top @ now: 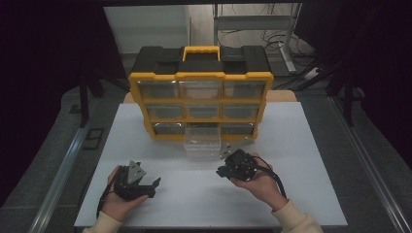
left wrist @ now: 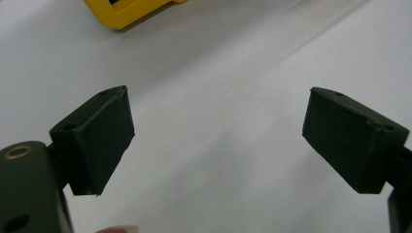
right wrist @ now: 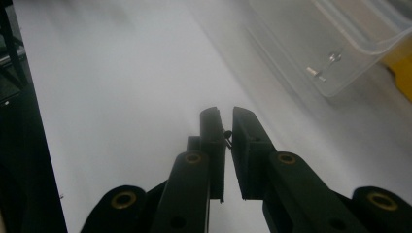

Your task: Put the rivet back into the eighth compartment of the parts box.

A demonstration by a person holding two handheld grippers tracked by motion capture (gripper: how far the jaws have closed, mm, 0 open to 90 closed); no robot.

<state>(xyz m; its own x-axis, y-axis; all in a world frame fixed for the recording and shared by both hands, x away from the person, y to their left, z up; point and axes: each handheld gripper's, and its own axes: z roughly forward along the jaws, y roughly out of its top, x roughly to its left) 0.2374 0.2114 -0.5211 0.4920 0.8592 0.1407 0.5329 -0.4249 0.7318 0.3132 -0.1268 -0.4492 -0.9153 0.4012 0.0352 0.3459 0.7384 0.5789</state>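
Drawer [top: 201, 143] is the landmark here, a clear tray pulled out of the bottom row of the yellow organiser [top: 200, 99] and resting on the white bench [top: 204, 194].

Well left of and nearer the person than the drawer, the left tool [top: 151, 187] rests in a hand low over the bench, jaws spread wide and empty; in the left gripper view only bare bench lies between its pads [left wrist: 94, 141].

Just right of the drawer's front corner sits the right tool [top: 224, 171], its jaws pointing left across the drawer's front, all but closed on a tiny dark part [right wrist: 227, 136], apparently a screw or pin, too small to tell.

In the right gripper view the drawer [right wrist: 335, 43] lies ahead and to the right of the jaws, with a small metal piece [right wrist: 323, 66] inside. The right tool is the nearer, and a drop would probably need a swing toward the open top.
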